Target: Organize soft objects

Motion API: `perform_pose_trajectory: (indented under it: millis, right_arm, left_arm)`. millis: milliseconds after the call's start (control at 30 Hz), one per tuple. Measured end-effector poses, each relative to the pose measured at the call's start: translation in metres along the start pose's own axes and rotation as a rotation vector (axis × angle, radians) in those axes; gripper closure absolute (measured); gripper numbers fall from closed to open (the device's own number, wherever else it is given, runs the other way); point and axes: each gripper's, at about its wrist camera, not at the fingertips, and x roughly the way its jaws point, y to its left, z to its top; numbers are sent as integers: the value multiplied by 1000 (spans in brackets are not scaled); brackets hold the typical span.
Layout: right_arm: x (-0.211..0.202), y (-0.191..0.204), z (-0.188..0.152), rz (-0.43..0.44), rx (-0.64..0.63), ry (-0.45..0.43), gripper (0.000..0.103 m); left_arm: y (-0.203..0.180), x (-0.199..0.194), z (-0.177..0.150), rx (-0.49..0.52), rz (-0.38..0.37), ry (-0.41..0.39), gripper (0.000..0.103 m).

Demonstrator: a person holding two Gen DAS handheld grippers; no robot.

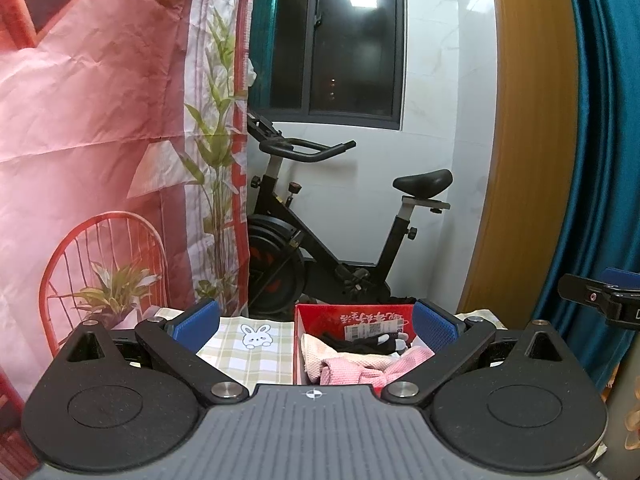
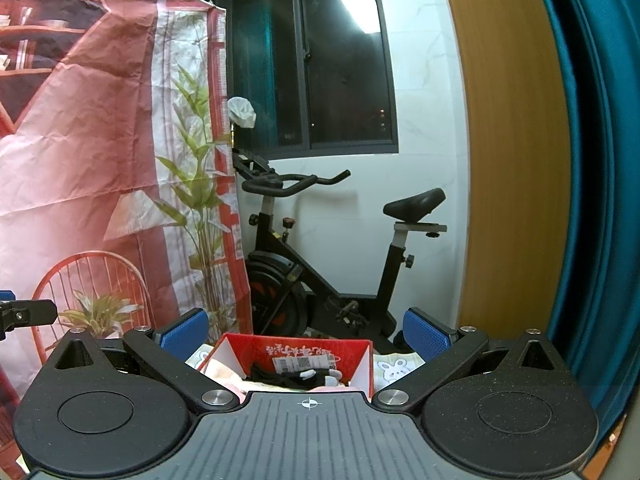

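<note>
Here both the left gripper (image 1: 316, 326) and right gripper (image 2: 306, 336) hang spread, empty; pink cloth (image 1: 360, 368) heaped near red box (image 1: 320, 312) rim could spill if snagged

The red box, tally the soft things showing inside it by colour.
Pink cloth: 1
Cream cloth: 1
Black-and-white glove-like item: 1
Total: 3 showing in the red box; anything buried beneath cannot be told.
</note>
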Motion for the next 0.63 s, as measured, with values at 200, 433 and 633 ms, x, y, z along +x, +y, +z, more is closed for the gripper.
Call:
perform_pose_trajectory:
  millis: [200, 433, 633]
  right_arm:
    - [0, 1, 0, 0, 1, 2, 0]
    - [0, 1, 0, -1, 1, 3, 0]
    - [0, 1, -1, -1, 1, 4, 0]
  left_arm:
    - [-1, -1, 0, 1, -4, 2, 0]
    - [1, 1, 0, -5, -8, 7, 0]
    - [0, 0, -1, 0, -13, 3, 0]
